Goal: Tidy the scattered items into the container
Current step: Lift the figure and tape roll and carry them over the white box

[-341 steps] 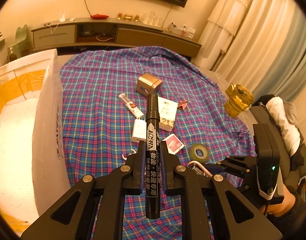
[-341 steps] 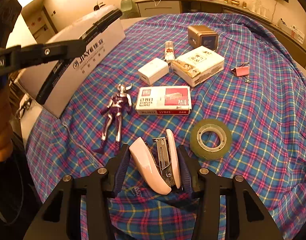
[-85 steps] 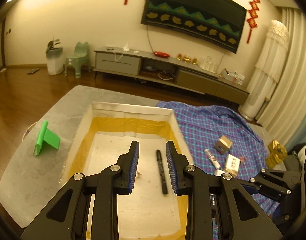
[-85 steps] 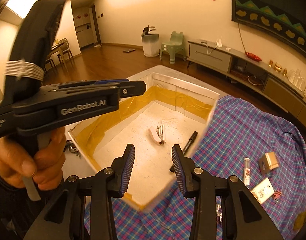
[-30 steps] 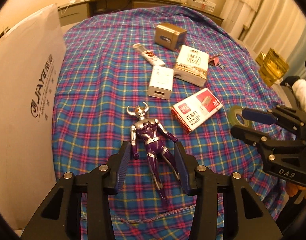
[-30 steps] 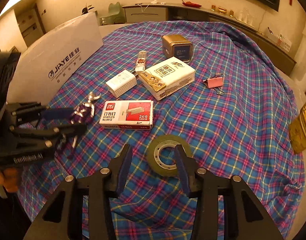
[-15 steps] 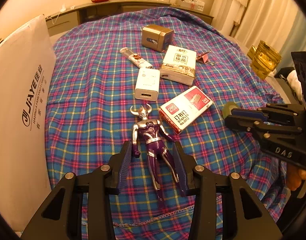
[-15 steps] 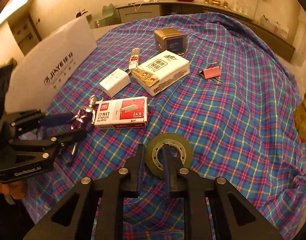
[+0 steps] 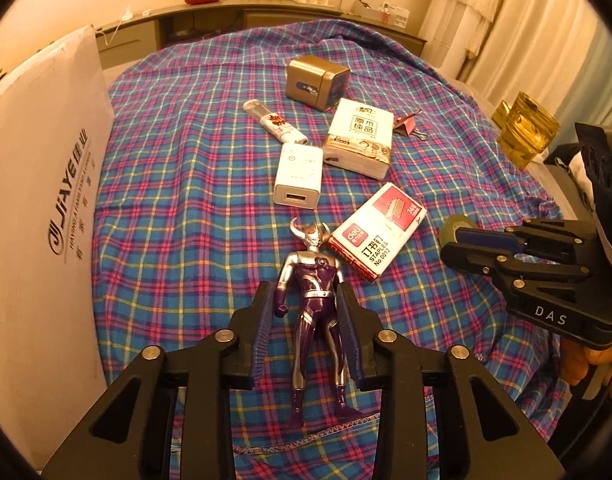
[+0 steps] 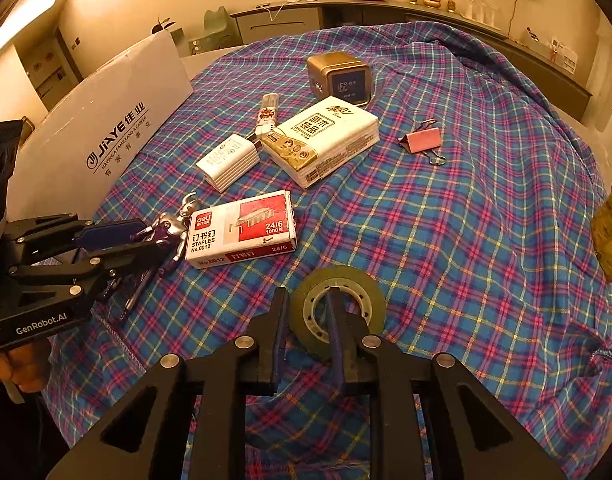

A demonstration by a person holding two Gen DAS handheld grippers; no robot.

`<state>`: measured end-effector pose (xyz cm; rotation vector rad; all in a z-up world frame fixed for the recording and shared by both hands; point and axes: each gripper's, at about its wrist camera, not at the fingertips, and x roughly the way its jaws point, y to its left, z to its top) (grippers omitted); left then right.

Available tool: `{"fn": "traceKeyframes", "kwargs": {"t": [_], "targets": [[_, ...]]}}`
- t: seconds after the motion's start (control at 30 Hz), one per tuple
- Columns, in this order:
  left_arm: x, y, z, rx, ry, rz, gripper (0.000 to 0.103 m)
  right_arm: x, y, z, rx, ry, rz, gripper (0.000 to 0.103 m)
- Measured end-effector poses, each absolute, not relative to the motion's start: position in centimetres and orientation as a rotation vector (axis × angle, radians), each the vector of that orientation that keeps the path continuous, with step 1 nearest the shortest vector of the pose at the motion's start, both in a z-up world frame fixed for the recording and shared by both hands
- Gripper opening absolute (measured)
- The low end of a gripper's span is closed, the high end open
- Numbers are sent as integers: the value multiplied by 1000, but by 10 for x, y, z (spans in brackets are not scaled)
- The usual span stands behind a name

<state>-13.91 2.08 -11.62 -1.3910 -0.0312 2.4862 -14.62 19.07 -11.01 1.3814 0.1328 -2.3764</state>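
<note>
Left gripper [image 9: 308, 322] is down over the purple and silver toy figure [image 9: 314, 300], which lies flat on the plaid cloth [image 9: 186, 200]; the jaws have just been closing, one finger on each side of its waist, and I can't tell whether the pads press it yet. Over on the other side, the right gripper [image 10: 308, 316] has its jaws narrow and has just eased a touch wider: one finger stands inside the hole of the tape roll [image 10: 338, 306], the other outside, the roll's wall between them and the roll flat on the cloth. Just beside the figure's head sits the staple box [image 9: 378, 232]. Beyond it lie the white charger [image 9: 298, 176], the tissue pack [image 9: 360, 140], a small tube [image 9: 274, 122], the metal tin [image 9: 316, 82] and a pink binder clip [image 10: 424, 140]. The white cardboard box [image 9: 38, 200] stands at the cloth's left edge.
</note>
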Motion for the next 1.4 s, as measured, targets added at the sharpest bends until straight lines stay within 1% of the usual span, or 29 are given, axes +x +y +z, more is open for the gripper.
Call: {"fn": "traceKeyframes", "kwargs": {"t": [0.03, 0.07, 0.13, 0.2, 0.23, 0.37, 0.8, 1.4], "targets": [[-139, 21, -119, -1410, -27, 2479, 39, -146, 190, -110, 1383, 137, -2375, 21], [-138, 23, -119, -1398, -10, 2494, 45, -146, 190, -110, 1383, 142, -2375, 21], [-136, 27, -119, -1384, 34, 2503, 46, -146, 190, -110, 1387, 142, -2378, 20], [-134, 30, -118, -1375, 73, 2501, 43, -146, 191, -110, 1388, 125, -2382, 19], [-135, 30, -118, -1372, 70, 2487, 36, -146, 192, -110, 1389, 103, -2383, 19], [-136, 28, -117, -1366, 75, 2480, 34, -145, 196, -104, 1377, 27, -2378, 16], [-137, 21, -99, -1301, 57, 2509, 32, -140, 195, -88, 1317, -56, -2372, 15], [-124, 8, -58, -1179, 16, 2559, 32, -126, 173, -54, 1219, -45, -2386, 15]]}}
